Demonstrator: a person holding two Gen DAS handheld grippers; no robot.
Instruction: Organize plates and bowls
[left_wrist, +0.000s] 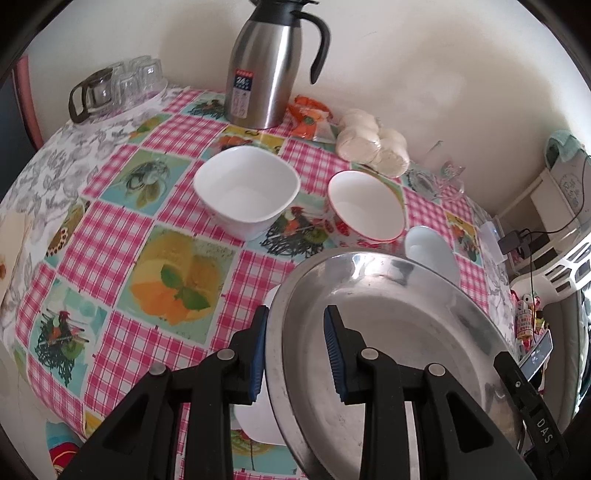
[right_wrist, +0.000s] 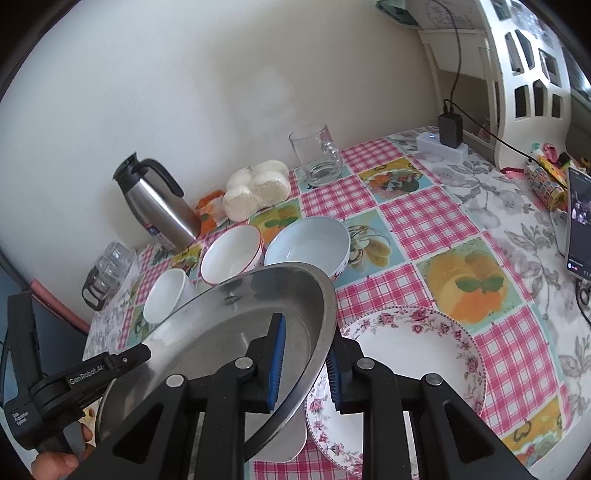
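A steel plate (left_wrist: 388, 332) is held tilted above the table by both grippers. My left gripper (left_wrist: 295, 354) straddles its left rim, one finger on each side. My right gripper (right_wrist: 304, 363) straddles its right rim (right_wrist: 325, 332). Under it lie a white plate (left_wrist: 255, 417) and a floral plate (right_wrist: 410, 354). Behind stand a square white bowl (left_wrist: 247, 188), a red-rimmed bowl (left_wrist: 365, 206) and a pale blue bowl (right_wrist: 306, 243).
A steel thermos (left_wrist: 266, 70), glass cups (left_wrist: 125, 85), a bag of flatbreads (left_wrist: 373, 144) and a glass mug (right_wrist: 317, 155) stand along the wall. A phone (right_wrist: 578, 221) and a charger (right_wrist: 448, 129) lie at the right.
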